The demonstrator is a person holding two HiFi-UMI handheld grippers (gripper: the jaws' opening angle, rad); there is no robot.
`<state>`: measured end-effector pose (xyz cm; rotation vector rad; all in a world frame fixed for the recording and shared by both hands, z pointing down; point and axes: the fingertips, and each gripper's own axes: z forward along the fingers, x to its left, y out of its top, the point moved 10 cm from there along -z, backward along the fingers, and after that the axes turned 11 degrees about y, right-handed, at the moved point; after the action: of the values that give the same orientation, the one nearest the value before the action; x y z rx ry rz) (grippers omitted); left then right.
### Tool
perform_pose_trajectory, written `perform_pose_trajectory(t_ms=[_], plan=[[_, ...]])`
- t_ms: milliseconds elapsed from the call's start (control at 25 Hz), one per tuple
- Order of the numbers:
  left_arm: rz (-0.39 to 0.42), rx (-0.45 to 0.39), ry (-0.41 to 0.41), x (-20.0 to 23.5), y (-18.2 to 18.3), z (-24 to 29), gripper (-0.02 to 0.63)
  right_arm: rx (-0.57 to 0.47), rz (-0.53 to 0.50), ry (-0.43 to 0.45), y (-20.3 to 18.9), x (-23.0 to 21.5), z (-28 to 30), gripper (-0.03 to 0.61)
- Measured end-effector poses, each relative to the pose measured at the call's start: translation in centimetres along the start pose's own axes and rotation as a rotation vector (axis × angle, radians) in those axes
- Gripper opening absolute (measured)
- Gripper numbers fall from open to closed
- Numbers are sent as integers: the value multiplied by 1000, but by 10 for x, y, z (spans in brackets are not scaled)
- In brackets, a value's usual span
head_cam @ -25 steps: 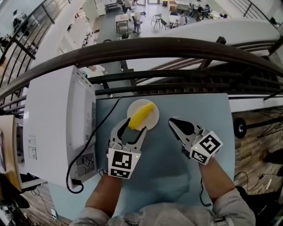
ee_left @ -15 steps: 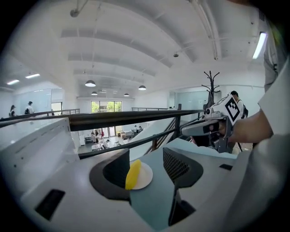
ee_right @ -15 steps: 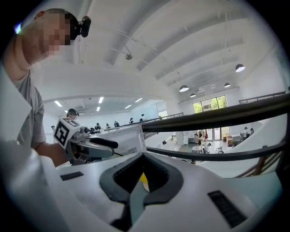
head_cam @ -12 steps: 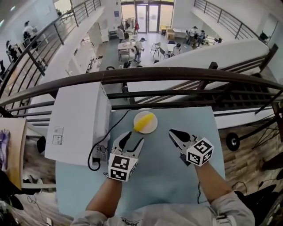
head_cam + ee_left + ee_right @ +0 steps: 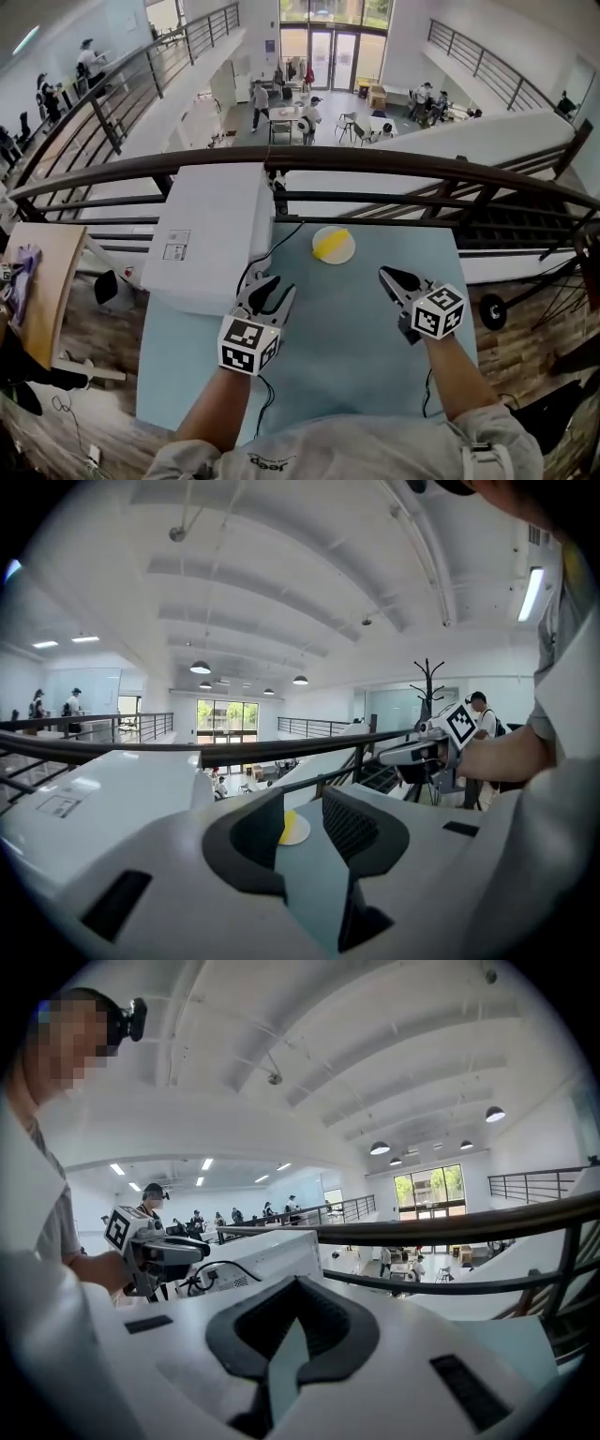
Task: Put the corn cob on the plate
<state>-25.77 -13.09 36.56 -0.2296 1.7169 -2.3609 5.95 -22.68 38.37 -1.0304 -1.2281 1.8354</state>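
The yellow corn cob lies on the small white plate at the far side of the light-blue table. Both grippers hang well short of it, above the table. My left gripper holds nothing and its jaws are closing, a gap still showing between them. In the left gripper view the corn cob and plate show through that gap of the left gripper. My right gripper is shut and empty; in the right gripper view the tips of the right gripper meet.
A large white machine stands along the table's left edge, with a black cable trailing onto the table near my left gripper. A dark railing runs behind the table, above a hall below. A wooden tabletop sits far left.
Both grippers have drawn back from the plate and risen. The left jaws, wide apart beside the corn before, have narrowed. The corn stays on the plate.
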Motion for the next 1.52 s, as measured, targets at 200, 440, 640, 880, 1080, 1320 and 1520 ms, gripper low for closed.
perform_pose_trajectory(t_ms=[200,440,640,880,1080,1320,1520], plan=[[-31,-30,-22,39,-9,-59,85,-62,58,-19,5,43,8,17],[-20,-21,-60,60,-15,-109,43,-130,102,-11,11,95,7,17],[-42,-46,-67,12,-2,-137,38,-129,100,0,15,109,-48,17],[-88,-76,-40,-75,16,-172,38,-132,69,38,12,111,-134,17],[-137,-88,12,-129,23,-196,38,-123,48,94,1,112,-183,17],[-136,-90,44,-165,27,-208,38,-110,46,145,-6,109,-205,17],[-120,-109,5,-152,31,-209,38,-96,25,134,-8,125,-206,17]])
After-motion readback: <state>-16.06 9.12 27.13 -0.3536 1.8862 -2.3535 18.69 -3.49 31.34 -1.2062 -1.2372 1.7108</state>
